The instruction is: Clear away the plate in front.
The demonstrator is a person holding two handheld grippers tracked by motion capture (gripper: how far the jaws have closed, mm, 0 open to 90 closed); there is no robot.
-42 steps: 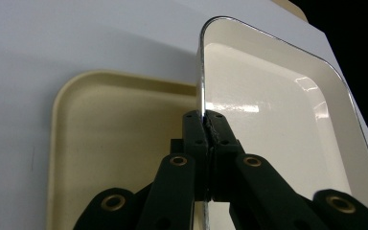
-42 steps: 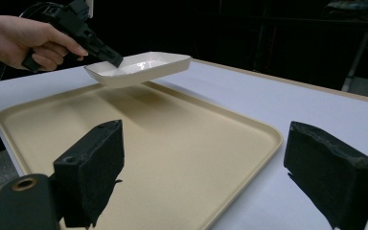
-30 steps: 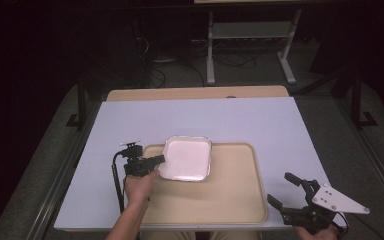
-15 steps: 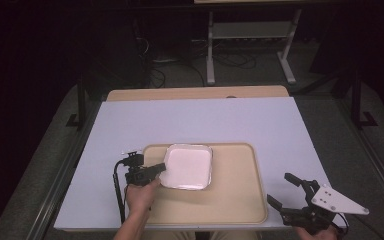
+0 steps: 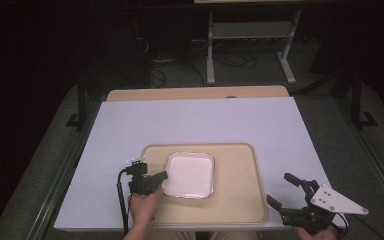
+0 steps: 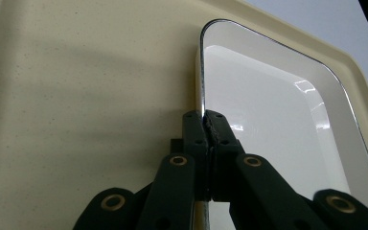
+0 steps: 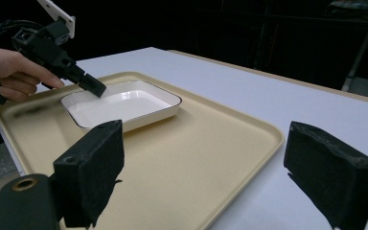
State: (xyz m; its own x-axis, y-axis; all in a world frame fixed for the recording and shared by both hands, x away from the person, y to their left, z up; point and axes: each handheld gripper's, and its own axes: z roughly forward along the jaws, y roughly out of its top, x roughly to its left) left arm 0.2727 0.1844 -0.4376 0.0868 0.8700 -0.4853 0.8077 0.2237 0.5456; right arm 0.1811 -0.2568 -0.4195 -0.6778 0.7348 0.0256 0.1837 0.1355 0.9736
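A white rectangular dish (image 5: pixel 190 174) with a dark rim lies flat on the beige tray (image 5: pixel 237 200), toward the tray's left half. My left gripper (image 5: pixel 161 176) is shut on the dish's left rim. In the left gripper view the two jaws pinch that thin rim (image 6: pixel 202 103), with the dish (image 6: pixel 273 120) spreading to their right over the tray (image 6: pixel 76 96). My right gripper (image 5: pixel 284 190) hovers open off the tray's front right corner, nothing between its pads. In the right gripper view the dish (image 7: pixel 120 105), the tray (image 7: pixel 196 153) and the left gripper (image 7: pixel 96 88) lie ahead.
The tray sits on a pale lavender table top (image 5: pixel 205 120) near its front edge. A wooden board edge (image 5: pixel 195 93) runs along the table's far side. Beyond it stand a metal rack (image 5: pixel 250 35) and cables on a dark floor.
My left gripper has lowered the dish from a tilted, lifted pose and drawn it toward the person, and it now lies flat on the tray. The right gripper has stayed put.
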